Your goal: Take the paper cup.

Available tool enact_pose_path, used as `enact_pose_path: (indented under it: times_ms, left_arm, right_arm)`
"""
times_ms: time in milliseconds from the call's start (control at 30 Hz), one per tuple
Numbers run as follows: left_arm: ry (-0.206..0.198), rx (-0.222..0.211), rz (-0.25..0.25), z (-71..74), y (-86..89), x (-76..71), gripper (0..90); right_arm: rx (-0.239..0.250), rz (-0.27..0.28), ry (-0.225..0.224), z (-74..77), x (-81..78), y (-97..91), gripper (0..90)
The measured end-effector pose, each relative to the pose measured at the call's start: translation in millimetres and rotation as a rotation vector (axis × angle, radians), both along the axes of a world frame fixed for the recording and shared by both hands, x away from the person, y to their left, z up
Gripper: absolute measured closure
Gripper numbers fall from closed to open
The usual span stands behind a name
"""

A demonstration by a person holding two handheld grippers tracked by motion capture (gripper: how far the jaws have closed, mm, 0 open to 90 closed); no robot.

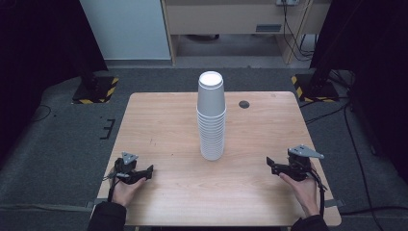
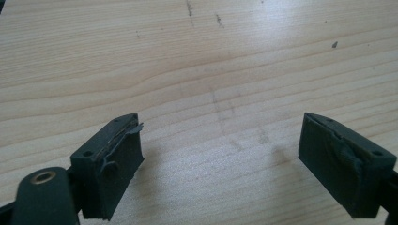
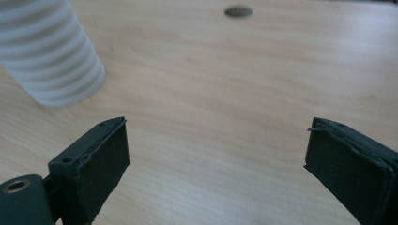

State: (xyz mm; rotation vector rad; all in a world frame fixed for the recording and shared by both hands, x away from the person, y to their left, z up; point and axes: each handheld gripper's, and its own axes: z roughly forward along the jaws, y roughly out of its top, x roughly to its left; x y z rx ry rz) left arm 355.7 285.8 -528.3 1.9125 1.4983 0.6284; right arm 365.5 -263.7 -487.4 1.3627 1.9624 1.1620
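A tall stack of white paper cups (image 1: 211, 118) stands upside down at the middle of the wooden table (image 1: 163, 120). My left gripper (image 1: 146, 172) rests near the front left of the table, held by a hand, jaws wide apart with bare wood between them (image 2: 220, 150). My right gripper (image 1: 272, 165) sits near the front right, also held by a hand and open, nothing between its jaws (image 3: 216, 150). In the right gripper view the bottom of the cup stack (image 3: 51, 61) stands off to the upper left, apart from the jaws.
A dark round grommet hole (image 1: 244, 104) lies in the table behind and right of the stack, also seen far off as the hole (image 3: 238, 11). Black stands with yellow-black striped bases (image 1: 96, 89) flank the table's far corners. Cables run on the grey floor at right.
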Motion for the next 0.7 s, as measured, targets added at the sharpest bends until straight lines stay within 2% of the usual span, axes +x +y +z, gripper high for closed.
enact_pose_path:
  times_ms: [133, 200, 400, 433, 500, 700]
  left_arm:
    - [0.015, 0.009, -0.005, -2.8, -0.6, 1.0, 12.9]
    - [0.023, 0.014, -0.006, -4.6, -0.2, 1.6, 12.9]
    - [0.015, 0.015, -0.010, -6.0, 0.0, 1.8, 10.3]
    - [0.003, 0.012, -0.010, -7.6, 0.0, 1.5, 9.2]
    - [0.004, 0.012, -0.009, -7.6, 0.1, 1.6, 8.9]
    - [0.010, 0.015, -0.005, -7.8, 0.1, 2.4, 6.6]
  right_arm:
    - [0.041, -0.004, -0.069, 17.3, -0.9, 1.3, 7.2]
    - [0.050, 0.000, -0.086, 23.8, -1.6, 1.3, 7.3]
    - [0.075, 0.016, -0.132, 41.4, -3.0, 4.4, 7.1]
    - [0.103, 0.023, -0.159, 50.7, -3.9, 7.4, 7.8]
    - [0.117, 0.031, -0.172, 59.1, -4.2, 10.7, 7.8]
    - [0.128, 0.073, -0.217, 79.1, -6.5, 20.1, 8.8]
